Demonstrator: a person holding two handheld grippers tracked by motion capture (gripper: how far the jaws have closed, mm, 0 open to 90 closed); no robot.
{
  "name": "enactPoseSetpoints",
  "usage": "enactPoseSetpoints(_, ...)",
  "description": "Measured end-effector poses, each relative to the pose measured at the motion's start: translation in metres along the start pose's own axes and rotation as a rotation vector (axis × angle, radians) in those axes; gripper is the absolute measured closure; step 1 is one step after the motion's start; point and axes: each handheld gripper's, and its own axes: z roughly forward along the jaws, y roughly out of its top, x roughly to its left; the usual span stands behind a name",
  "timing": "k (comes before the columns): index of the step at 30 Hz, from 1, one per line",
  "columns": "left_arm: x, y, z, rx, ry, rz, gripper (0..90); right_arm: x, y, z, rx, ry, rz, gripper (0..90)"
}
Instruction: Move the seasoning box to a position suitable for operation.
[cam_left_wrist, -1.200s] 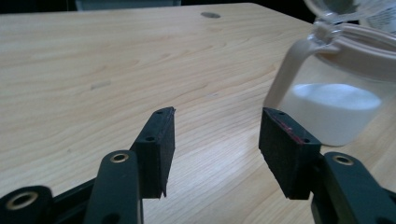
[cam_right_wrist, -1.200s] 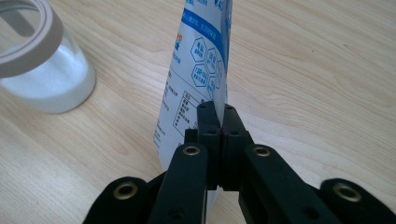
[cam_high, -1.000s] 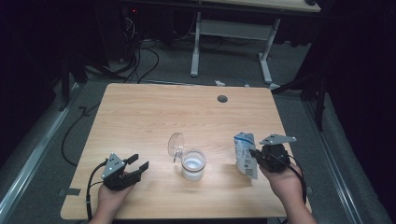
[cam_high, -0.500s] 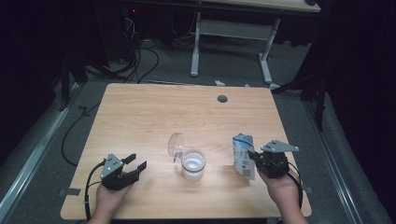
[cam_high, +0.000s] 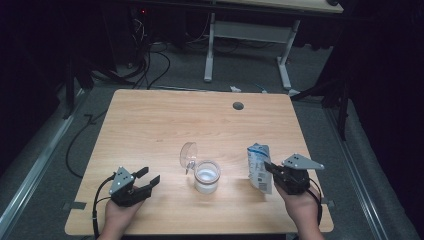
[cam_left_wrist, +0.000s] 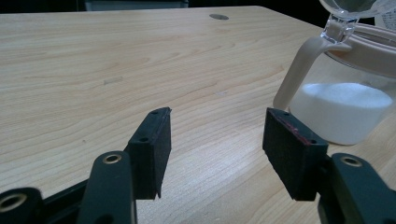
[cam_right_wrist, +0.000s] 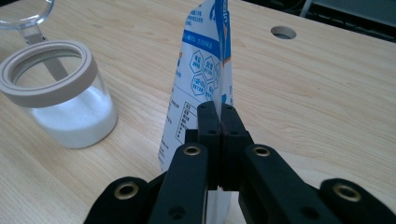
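- Dark floor with loose cables surrounds the wooden table (cam_high: 150, 130) in the high view; a second desk's white legs (cam_high: 209, 50) stand beyond its far edge, and a round cable hole (cam_high: 238, 105) sits near that edge.
- At the near left, the left gripper (cam_high: 148, 178) rests on the tabletop in the person's left hand (cam_high: 117, 217), jaws spread with nothing between them, well apart from the jar (cam_high: 207, 176).
- That clear jar stands near the middle of the table's near half, white powder in its bottom, its hinged lid (cam_high: 189, 154) flipped up and back.
- To its right, the right gripper (cam_high: 268, 169) pinches the blue-and-white pouch (cam_high: 259, 165), which stands upright near the jar without touching it.
- Left gripper view: bare wood lies between the wide black pads (cam_left_wrist: 152, 144); the jar (cam_left_wrist: 345, 107) sits off to the right with its beige handle (cam_left_wrist: 299, 70) toward the camera, and nothing blocks the way to it.
- Right gripper view: the jaws are pressed tight on the pouch's (cam_right_wrist: 201, 74) edge, the pouch rising straight above them and hiding part of the table behind.
- The open jar (cam_right_wrist: 60, 93) stands to the left, beige rim up, and the cable hole (cam_right_wrist: 283, 32) lies farther off at the upper right.
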Motion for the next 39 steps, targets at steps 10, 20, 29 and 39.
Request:
enactPoseSetpoints(10,0.000,0.001,-0.001,-0.018,0.014,0.019,42.4,-0.004,-0.013,0.002,-0.082,0.014,0.029,90.0)
enactPoseSetpoints(20,-0.008,-0.007,-0.006,0.007,0.037,0.185,42.4,-0.004,-0.022,0.005,-0.144,0.020,0.032,90.0)
enactPoseSetpoints(29,-0.002,-0.005,-0.011,-0.022,0.074,0.174,43.2,-0.009,-0.022,0.004,-0.189,0.010,0.036,90.0)
enactPoseSetpoints(39,0.003,-0.002,-0.019,-0.009,0.079,0.142,43.1,-0.028,-0.022,0.003,-0.229,-0.036,0.064,90.0)
